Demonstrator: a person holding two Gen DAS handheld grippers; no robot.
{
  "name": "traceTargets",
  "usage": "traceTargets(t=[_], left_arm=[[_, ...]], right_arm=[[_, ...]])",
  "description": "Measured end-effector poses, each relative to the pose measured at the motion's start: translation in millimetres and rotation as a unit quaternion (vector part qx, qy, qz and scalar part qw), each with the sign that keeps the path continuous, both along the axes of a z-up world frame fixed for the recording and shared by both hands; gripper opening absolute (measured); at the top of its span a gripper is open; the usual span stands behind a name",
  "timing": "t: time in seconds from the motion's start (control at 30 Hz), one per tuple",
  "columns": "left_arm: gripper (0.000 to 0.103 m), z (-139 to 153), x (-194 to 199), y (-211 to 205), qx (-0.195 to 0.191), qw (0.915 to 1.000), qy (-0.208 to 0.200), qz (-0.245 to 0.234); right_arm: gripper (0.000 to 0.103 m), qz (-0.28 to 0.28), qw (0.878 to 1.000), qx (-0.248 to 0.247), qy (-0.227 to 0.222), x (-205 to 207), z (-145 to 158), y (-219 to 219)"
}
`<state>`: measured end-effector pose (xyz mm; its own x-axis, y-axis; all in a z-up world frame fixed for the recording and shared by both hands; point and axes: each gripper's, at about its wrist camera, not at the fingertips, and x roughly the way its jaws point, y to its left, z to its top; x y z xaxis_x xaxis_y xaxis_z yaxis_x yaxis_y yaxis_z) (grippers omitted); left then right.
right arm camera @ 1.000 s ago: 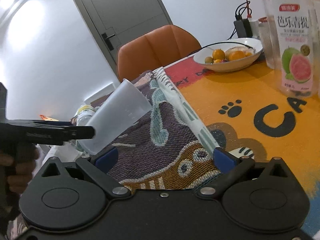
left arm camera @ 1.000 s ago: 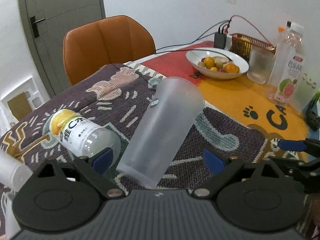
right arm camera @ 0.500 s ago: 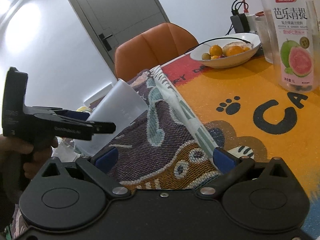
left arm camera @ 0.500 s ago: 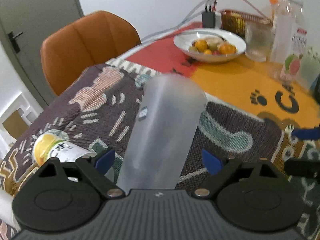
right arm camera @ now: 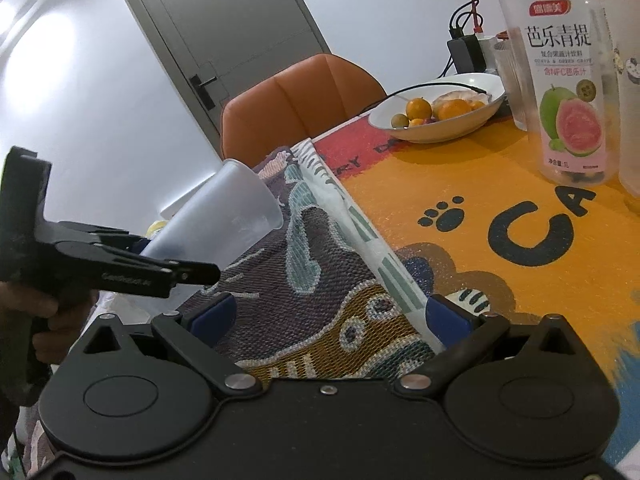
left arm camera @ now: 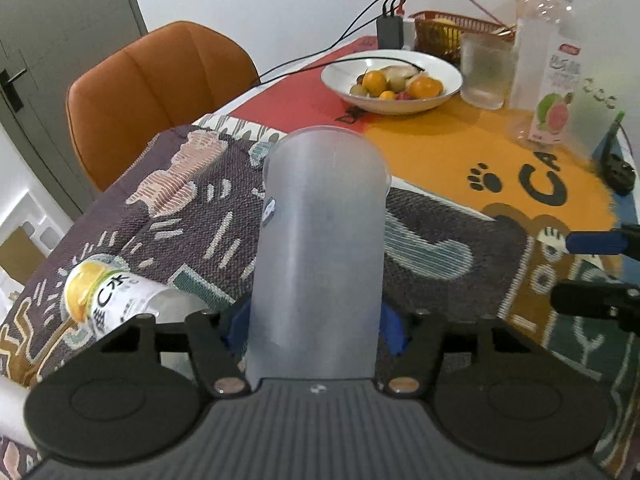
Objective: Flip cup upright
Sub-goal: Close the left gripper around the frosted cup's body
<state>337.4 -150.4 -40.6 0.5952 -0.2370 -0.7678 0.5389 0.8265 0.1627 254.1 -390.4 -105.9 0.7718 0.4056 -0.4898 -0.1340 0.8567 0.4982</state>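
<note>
A tall frosted plastic cup (left arm camera: 320,248) lies on its side on the woven cloth, wide mouth pointing away from me. My left gripper (left arm camera: 314,326) is shut on the cup near its base, blue pads pressed to both sides. In the right wrist view the cup (right arm camera: 224,216) tilts with its mouth raised, held by the left gripper (right arm camera: 160,272). My right gripper (right arm camera: 330,314) is open and empty over the cloth, to the right of the cup.
A small bottle with a yellow label (left arm camera: 108,300) lies left of the cup. Further back stand a fruit bowl (left arm camera: 392,80), a ribbed glass (left arm camera: 486,70), a guava juice bottle (left arm camera: 548,64) and a red basket (left arm camera: 452,30). An orange chair (left arm camera: 156,92) stands behind the table.
My left gripper has moved forward around the cup and closed on it near its base. The cup's mouth has lifted off the cloth. The right gripper has barely moved.
</note>
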Motion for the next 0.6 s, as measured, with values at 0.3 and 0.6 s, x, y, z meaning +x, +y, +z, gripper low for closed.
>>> traceTargets(t=[0.3, 0.6], left_arm=[[0.063, 29, -48, 11, -0.022, 0.9993, -0.031, -0.006], [0.063, 44, -101, 22, -0.029, 0.9984, -0.049, 0.002]], right_arm=[[0.103, 0.009, 1.000, 0.003, -0.021, -28, 15, 4], [0.103, 0.029, 0.999, 0.000, -0.035, -52, 27, 15]])
